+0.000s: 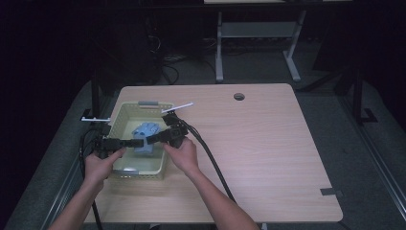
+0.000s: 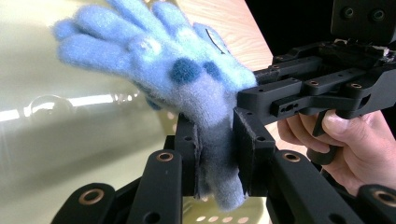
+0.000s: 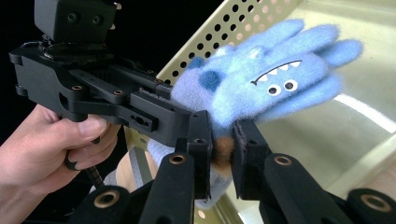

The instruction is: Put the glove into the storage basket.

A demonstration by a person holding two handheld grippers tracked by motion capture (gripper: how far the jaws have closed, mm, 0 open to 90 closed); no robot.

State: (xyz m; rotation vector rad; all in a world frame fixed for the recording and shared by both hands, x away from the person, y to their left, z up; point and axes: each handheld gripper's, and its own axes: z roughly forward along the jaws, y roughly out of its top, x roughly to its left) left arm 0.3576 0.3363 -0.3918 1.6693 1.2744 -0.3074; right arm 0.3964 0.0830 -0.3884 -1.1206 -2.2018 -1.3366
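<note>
Nearest the person, the left gripper (image 2: 215, 154) was clamped on the cuff of a fuzzy blue glove (image 2: 163, 74), and the right gripper (image 3: 222, 154) was clamped on the same cuff from the other side. Both held the glove just above the pale yellow basket (image 1: 125, 115) at the table's (image 1: 268, 143) left. Judging by this, the pick-up by 2 grippers was done; carrying it clear of the basket or stretching the cuff open was probably left. Farther off, the table lay bare.
</note>
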